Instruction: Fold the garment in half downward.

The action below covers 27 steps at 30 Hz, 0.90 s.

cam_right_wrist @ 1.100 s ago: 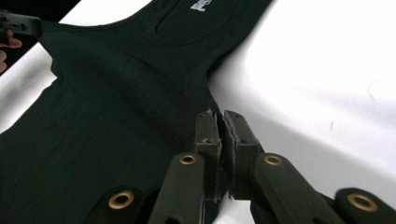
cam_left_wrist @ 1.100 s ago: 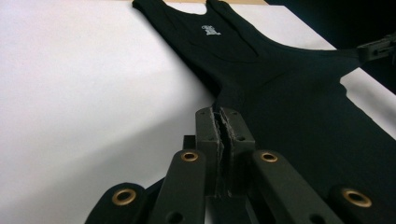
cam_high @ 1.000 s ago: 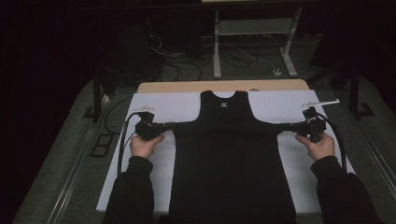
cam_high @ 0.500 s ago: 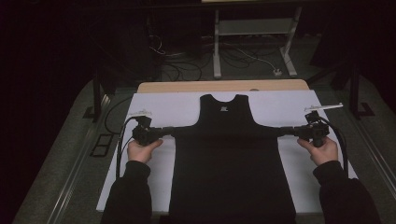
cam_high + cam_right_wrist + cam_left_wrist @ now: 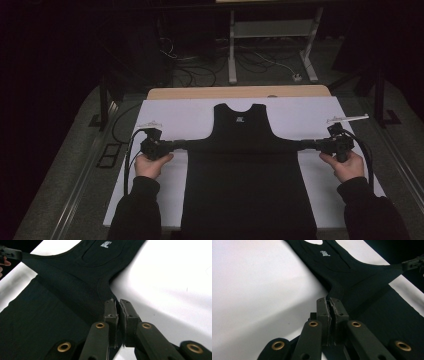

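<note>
On the white table [image 5: 165,117] the black vest [image 5: 245,170] lies flat, neck toward twelve o'clock. At nine o'clock my left gripper [image 5: 181,145] pinches its side edge; at three o'clock my right gripper [image 5: 305,145] pinches the opposite edge, cloth pulled taut between them.

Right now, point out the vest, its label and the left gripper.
vest [image 5: 250,185], high view, lower front panel
label [image 5: 240,119], high view, white print below neckline
left gripper [image 5: 331,305], left gripper view, jaw tips shut on vest

Left hand [image 5: 150,164] and right hand [image 5: 345,165] slightly nearer the person.
</note>
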Each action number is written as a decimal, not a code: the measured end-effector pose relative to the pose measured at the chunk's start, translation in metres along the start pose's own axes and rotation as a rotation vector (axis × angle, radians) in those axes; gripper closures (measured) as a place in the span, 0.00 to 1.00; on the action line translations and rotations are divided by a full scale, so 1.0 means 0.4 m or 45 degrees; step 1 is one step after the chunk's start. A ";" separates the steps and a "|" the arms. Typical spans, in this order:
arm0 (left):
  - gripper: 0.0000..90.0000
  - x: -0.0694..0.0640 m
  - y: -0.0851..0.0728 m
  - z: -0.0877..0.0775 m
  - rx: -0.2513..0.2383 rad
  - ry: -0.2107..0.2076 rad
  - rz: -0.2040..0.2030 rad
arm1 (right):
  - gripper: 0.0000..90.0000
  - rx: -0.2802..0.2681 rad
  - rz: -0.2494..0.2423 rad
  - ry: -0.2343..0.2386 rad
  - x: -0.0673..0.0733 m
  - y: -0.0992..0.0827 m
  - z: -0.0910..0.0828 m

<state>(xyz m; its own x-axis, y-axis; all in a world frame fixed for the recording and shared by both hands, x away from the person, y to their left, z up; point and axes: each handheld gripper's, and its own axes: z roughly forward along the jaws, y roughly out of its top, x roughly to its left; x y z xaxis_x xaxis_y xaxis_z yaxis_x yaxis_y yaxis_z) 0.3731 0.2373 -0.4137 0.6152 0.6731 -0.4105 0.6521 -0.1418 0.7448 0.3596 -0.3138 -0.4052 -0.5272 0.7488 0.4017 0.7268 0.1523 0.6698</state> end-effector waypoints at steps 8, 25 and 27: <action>0.95 -0.011 -0.015 -0.008 0.016 -0.007 -0.007 | 0.92 0.002 0.005 0.004 0.009 -0.011 -0.006; 0.95 -0.028 -0.038 -0.023 0.078 -0.042 -0.007 | 0.92 0.057 -0.004 0.012 0.032 -0.039 -0.012; 0.95 -0.033 -0.041 -0.025 0.086 -0.043 -0.005 | 0.92 0.069 -0.005 0.014 0.037 -0.045 -0.014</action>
<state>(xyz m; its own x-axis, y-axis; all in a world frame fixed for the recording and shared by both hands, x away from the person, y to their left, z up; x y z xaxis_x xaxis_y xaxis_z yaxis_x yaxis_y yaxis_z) 0.3500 0.2381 -0.4153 0.6263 0.6493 -0.4315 0.6824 -0.1888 0.7062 0.3364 -0.3091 -0.4079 -0.5344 0.7412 0.4062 0.7473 0.1899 0.6367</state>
